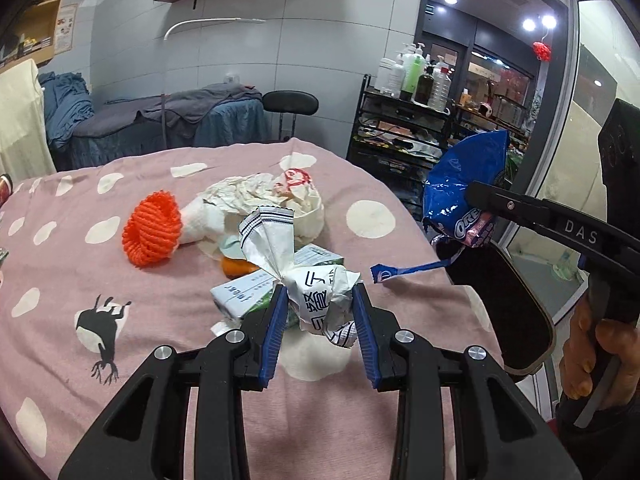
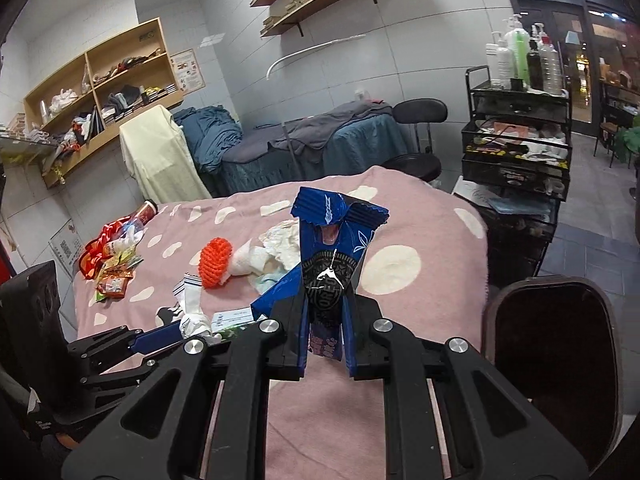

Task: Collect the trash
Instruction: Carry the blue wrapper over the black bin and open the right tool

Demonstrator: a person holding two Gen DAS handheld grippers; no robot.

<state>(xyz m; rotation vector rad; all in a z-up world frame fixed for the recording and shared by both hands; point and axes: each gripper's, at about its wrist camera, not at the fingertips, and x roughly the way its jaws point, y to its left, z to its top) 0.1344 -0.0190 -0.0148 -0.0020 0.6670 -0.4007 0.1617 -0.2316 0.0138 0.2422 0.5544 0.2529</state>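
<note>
- Two grippers: the left gripper (image 1: pixel 320 304) and the right gripper (image 2: pixel 326 332).
- One white crumpled wrapper (image 1: pixel 320 300).
- One blue Oreo wrapper (image 2: pixel 332 264).
- One orange yarn ring (image 1: pixel 152 230) on the pink dotted cover (image 1: pixel 120 360).
- One heap of crumpled white paper (image 1: pixel 260 196).
- One small green-and-white carton (image 1: pixel 244 296).
- One dark bin (image 2: pixel 556 360) beside the bed.
- One black stool (image 2: pixel 420 114).
- One black trolley (image 2: pixel 516 140), with several bottles on top, too crowded to count.

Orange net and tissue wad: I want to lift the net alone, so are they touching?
Touching. In the left wrist view the orange net sits against the tissue wad with no blanket showing between them.
</note>
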